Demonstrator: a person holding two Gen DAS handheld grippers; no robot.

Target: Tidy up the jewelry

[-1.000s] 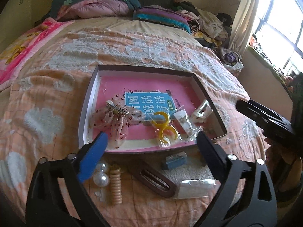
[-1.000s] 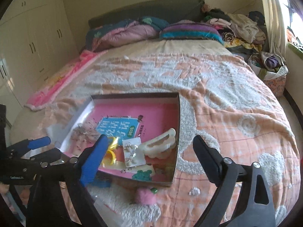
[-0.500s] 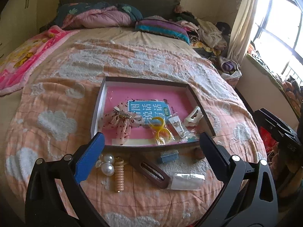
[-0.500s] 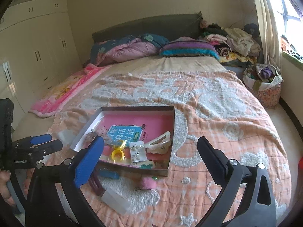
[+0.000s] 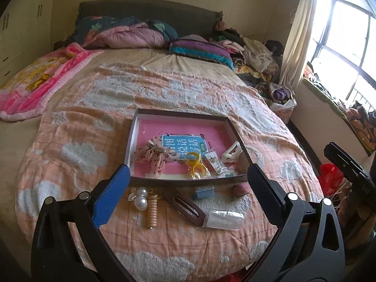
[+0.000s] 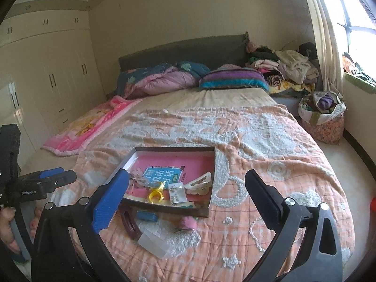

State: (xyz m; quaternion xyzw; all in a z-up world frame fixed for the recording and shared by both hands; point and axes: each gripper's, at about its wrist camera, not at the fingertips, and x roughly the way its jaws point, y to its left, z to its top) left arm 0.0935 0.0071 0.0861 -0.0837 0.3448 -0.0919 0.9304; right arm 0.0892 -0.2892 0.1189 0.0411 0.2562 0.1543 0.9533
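A shallow pink-lined box [image 5: 181, 114] [image 6: 212, 164] lies on the bed. In it are a lace bow clip [image 5: 155, 156], yellow rings [image 5: 196, 164] [image 6: 156, 195], an earring card [image 6: 177, 191] and a white claw clip [image 5: 232, 152] [image 6: 199, 183]. In front of the box lie pearl bobbles [image 5: 141, 197], a coil hair tie [image 5: 152, 211], a brown hair clip [image 5: 188, 208] [image 6: 129, 224], a small blue box [image 5: 204, 191] [image 6: 146, 216], a pink pompom [image 6: 186, 223] and a clear packet [image 5: 223, 218] [image 6: 155, 244]. My left gripper [image 5: 188, 183] and right gripper [image 6: 186, 188] are open and empty, held back above the bed's near edge.
The peach cloud-pattern blanket [image 5: 82, 145] covers the bed. Pillows and quilts [image 5: 131, 35] lie at the headboard, a pink blanket [image 5: 40, 82] at the left. Clothes pile up by the window [image 6: 293, 68]. Wardrobes [image 6: 47, 82] stand at the left.
Both grippers have pulled back and risen away from the box, so more of the bed and room shows. Nothing was picked up; the items lie as before.
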